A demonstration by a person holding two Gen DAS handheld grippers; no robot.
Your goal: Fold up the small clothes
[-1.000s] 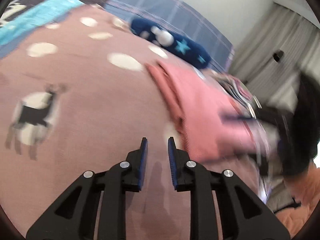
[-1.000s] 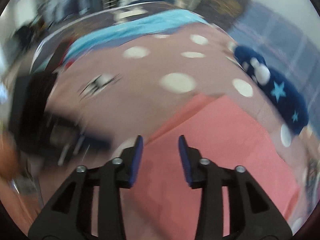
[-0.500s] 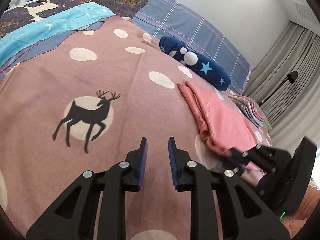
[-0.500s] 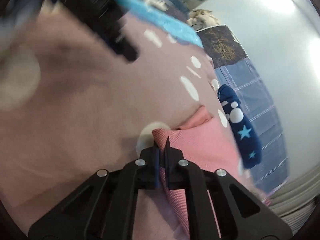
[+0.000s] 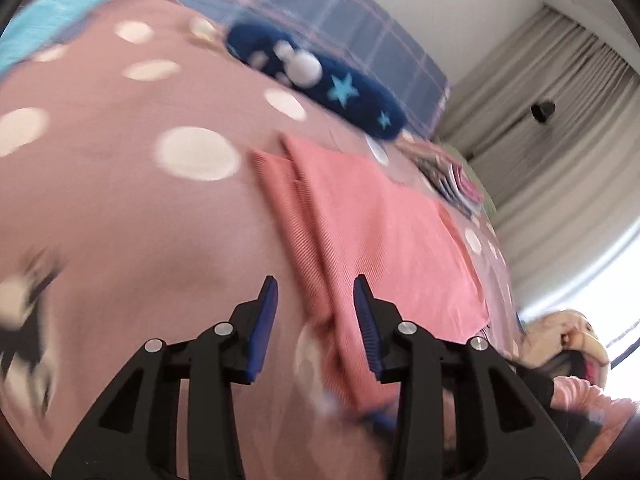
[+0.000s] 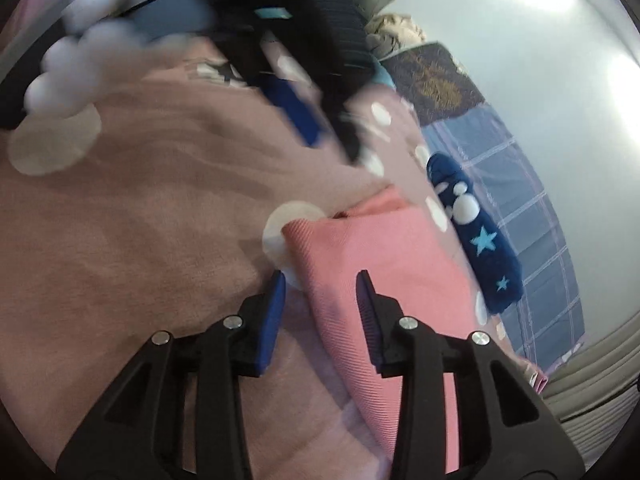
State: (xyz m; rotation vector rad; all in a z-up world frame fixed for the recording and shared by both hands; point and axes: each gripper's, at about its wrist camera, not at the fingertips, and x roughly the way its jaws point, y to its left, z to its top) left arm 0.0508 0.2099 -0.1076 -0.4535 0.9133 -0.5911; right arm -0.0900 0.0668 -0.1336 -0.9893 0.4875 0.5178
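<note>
A folded pink garment [image 5: 372,232] lies flat on the dusty-pink spotted blanket [image 5: 120,208]. My left gripper [image 5: 316,300] is open, its jaws on either side of the garment's near left edge, holding nothing. In the right wrist view the same pink garment [image 6: 380,264] lies ahead. My right gripper [image 6: 320,296] is open and empty, its jaws on either side of the garment's near corner. The left gripper shows blurred at the top of the right wrist view [image 6: 316,96].
A navy plush pillow with stars [image 5: 336,92] lies beyond the garment, also in the right wrist view [image 6: 476,232]. A stack of folded clothes [image 5: 452,176] sits at the far right. Grey curtains [image 5: 560,120] hang behind. A blue plaid sheet [image 5: 360,36] covers the bed's far side.
My right gripper has opened and let go of the pink garment's corner. My left gripper has opened wider and moved right, onto the garment's left edge.
</note>
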